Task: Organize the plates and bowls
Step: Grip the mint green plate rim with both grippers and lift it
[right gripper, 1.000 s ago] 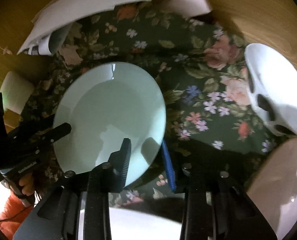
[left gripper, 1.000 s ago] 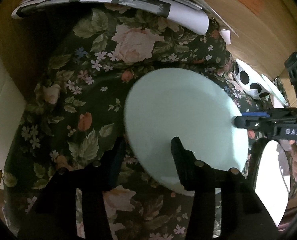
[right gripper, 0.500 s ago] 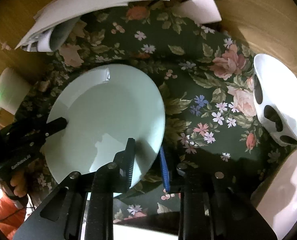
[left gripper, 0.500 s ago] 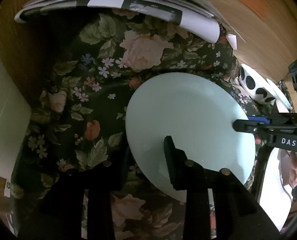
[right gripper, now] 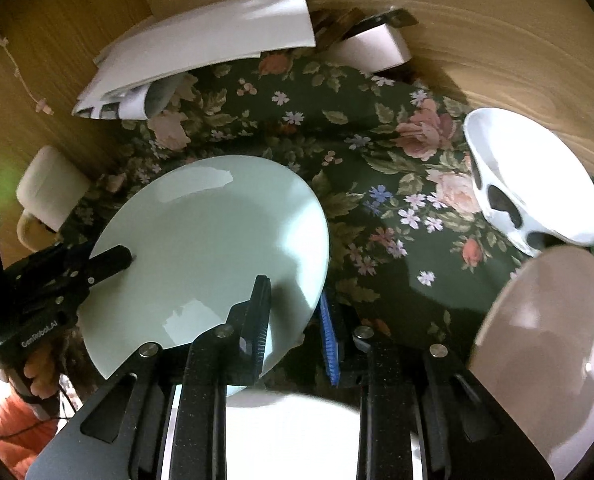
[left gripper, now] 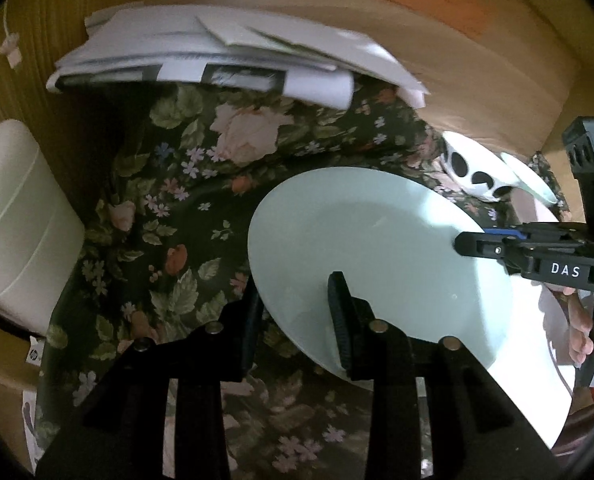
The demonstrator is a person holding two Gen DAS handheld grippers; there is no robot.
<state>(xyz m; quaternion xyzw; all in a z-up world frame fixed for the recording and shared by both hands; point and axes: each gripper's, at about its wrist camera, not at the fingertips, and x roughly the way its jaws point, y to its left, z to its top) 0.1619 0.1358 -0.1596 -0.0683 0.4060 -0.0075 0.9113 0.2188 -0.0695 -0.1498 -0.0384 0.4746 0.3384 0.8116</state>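
Right wrist view: both tools (right gripper: pixel 293 320) (left gripper: pixel 295 316) clamped on pale green plate (right gripper: pixel 217 248), underside fingers hidden, spotted bowl (right gripper: pixel 533 176) perhaps tilted.

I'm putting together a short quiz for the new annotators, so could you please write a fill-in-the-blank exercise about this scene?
1. Both grippers grip the rim of the pale green ____.
2. The cloth under the dishes has a ____ pattern.
3. The white bowl has ____ spots on its outside.
4. The stack of papers lies at the ____ edge of the cloth, away from the left gripper and right gripper.

Missing words: plate; floral; black; far
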